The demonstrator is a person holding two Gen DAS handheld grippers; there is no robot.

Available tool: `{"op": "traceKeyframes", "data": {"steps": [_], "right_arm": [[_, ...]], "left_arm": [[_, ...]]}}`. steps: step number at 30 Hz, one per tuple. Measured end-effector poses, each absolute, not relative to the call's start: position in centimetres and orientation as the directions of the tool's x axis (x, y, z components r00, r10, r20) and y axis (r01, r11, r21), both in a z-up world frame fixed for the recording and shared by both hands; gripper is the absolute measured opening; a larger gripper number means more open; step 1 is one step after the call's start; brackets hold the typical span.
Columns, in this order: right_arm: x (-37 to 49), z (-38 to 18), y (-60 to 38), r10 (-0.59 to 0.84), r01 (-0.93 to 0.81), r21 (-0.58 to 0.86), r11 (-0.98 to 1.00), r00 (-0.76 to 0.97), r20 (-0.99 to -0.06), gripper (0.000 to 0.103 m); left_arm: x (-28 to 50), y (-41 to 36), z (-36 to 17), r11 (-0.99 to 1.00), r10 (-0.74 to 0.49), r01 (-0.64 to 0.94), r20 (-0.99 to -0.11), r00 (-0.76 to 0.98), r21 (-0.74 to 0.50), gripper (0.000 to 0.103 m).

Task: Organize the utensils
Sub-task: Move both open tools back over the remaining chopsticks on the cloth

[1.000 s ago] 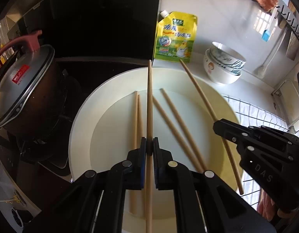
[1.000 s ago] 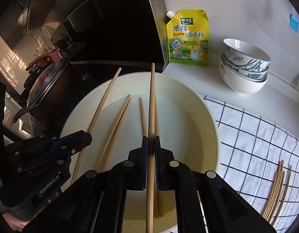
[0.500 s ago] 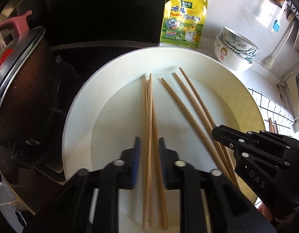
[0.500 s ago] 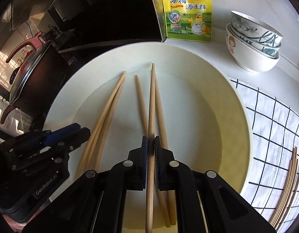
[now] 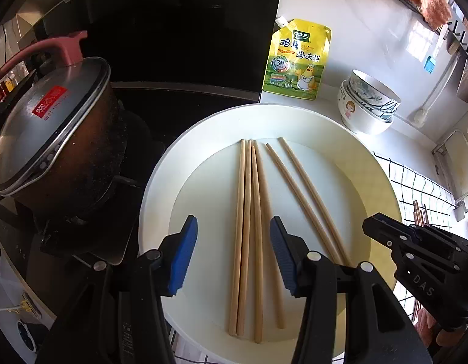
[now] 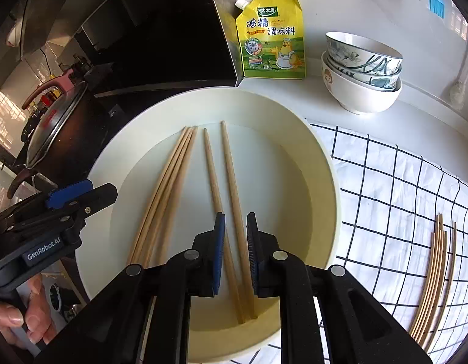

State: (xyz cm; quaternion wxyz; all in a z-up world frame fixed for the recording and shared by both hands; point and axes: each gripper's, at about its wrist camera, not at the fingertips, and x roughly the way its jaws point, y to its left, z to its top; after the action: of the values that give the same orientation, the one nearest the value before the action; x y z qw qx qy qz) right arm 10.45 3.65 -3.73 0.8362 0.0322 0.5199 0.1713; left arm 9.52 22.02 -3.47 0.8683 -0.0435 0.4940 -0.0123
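We hold our left gripper (image 5: 233, 253) with fingers spread wide above three chopsticks (image 5: 247, 236) lying together in the white plate (image 5: 297, 121). Our right gripper (image 6: 235, 250) hovers with fingers narrowly parted over two more chopsticks (image 6: 222, 182) beside them. Another bundle (image 6: 435, 276) rests on the checked cloth (image 6: 385, 188).

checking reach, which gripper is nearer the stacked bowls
Right. The right gripper sits on the plate's side toward the stacked bowls; the left gripper is farther, nearer the pot.
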Motion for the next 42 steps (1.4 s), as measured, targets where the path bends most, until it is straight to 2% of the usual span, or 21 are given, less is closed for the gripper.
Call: {"op": "traceKeyframes", "data": {"steps": [9,14,24,32,42], "right_arm": [[9.8,-2.1,2.0,0.336,-0.241,0.253,0.937,0.424,-0.841,0.016],[8.6,-0.3,0.0,0.305,-0.202,0.232,0.951,0.515,-0.801,0.018],[6.7,1.2,-3.9,0.275,-0.149,0.232,0.961,0.557,-0.784,0.02],[3.7,0.7,-10.4,0.205,-0.055,0.211,0.976,0.568,-0.797,0.021],[-0.5,-2.4,-19.7,0.111,0.097,0.191,0.977,0.532,-0.839,0.021]], "left_arm": [[9.6,21.0,-2.3,0.995,-0.081,-0.009,-0.852,0.518,-0.1,0.051],[9.9,20.2,-1.1,0.995,-0.094,0.029,-0.835,0.542,-0.093,0.051],[9.3,17.2,0.3,0.994,-0.11,0.064,-0.814,0.57,-0.09,0.052],[7.8,12.3,-0.2,0.985,-0.173,0.116,-0.822,0.543,-0.131,0.052],[5.3,2.5,-1.0,0.956,-0.258,0.255,-0.825,0.503,-0.143,0.052]]}}
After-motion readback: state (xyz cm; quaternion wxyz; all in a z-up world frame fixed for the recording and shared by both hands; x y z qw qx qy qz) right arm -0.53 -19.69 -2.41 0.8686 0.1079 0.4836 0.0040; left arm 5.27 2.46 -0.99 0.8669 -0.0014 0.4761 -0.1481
